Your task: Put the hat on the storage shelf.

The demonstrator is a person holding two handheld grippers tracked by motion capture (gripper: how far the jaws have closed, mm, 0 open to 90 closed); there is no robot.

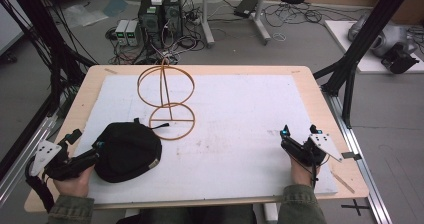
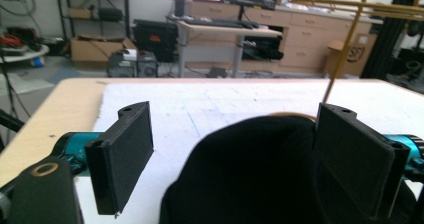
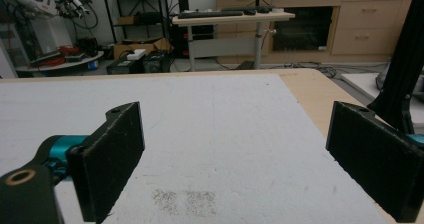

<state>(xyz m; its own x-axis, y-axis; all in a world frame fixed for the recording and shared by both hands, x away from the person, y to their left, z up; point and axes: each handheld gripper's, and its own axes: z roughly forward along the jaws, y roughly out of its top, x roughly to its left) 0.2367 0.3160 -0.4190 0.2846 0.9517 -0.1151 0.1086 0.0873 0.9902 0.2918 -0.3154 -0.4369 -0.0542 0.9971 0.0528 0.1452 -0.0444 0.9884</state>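
Note:
A black cap [image 1: 129, 152] lies on the white board [image 1: 240, 104] at the front left. My left gripper [image 1: 88, 140] is open at the cap's left edge. In the left gripper view the cap [image 2: 250, 174] sits between the jaws of my left gripper [image 2: 240, 159], up against the right jaw and apart from the left one. A thin wooden ring stand [image 1: 167, 96] stands upright just behind the cap; its post [image 2: 345, 49] rises beyond the right jaw. My right gripper [image 1: 300, 130] rests open at the front right, and the right gripper view has bare board between the jaws of my right gripper [image 3: 240, 159].
The board covers most of a light wooden table [image 1: 325, 114]. Black frame posts [image 1: 360, 44] stand at both sides. Computer boxes and cables [image 1: 155, 19] lie on the floor beyond the far edge.

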